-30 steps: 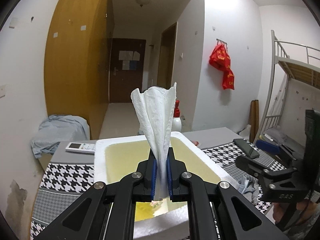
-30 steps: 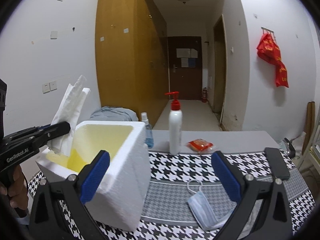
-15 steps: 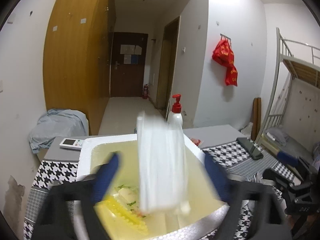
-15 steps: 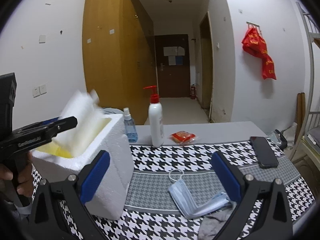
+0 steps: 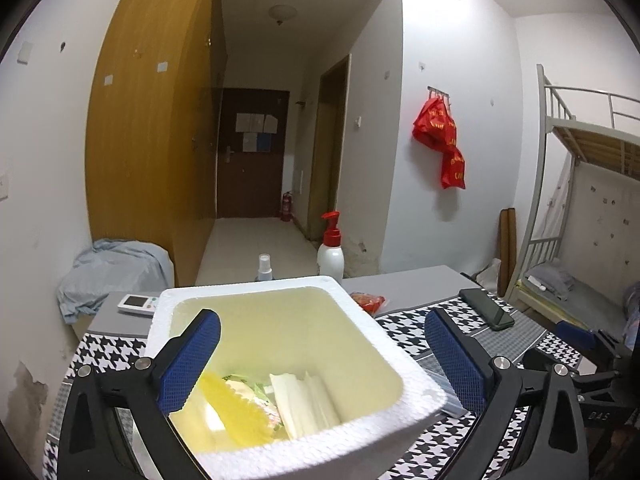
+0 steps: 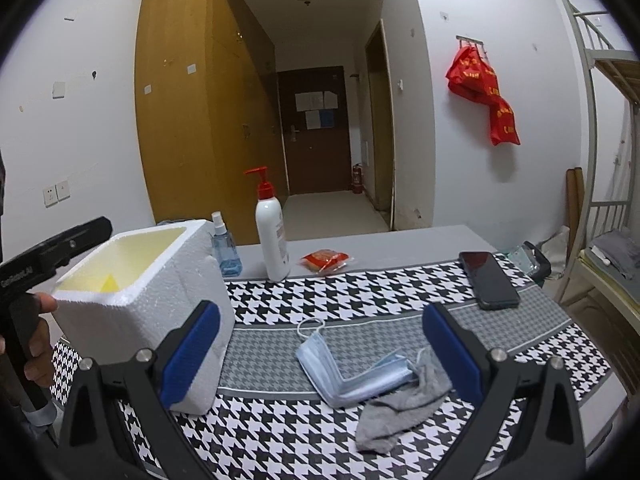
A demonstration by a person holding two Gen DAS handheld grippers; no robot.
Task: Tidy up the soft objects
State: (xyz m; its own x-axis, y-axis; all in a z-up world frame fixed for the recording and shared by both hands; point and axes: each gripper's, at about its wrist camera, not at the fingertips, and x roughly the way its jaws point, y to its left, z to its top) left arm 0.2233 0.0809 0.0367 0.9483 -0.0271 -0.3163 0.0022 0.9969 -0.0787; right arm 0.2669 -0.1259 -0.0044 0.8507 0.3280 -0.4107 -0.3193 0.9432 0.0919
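Foam box (image 5: 416,396) rim between opening left tongs (image 5: 320,354), tissue (image 5: 308,400) inside

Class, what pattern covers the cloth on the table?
Black-and-white houndstooth tablecloth, with grey check bands; clearest in the right wrist view.

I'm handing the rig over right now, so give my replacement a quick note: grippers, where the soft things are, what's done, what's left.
Left gripper: over the foam box, jaws opening, nothing between them.
Right gripper: open, empty, above the face masks.
Done: the white tissue lies inside the box, beside a yellow item.
Left: the blue face masks and the grey cloth lie on the houndstooth tablecloth, right of the box. The masks look like the right gripper's likely next pick, then the cloth.
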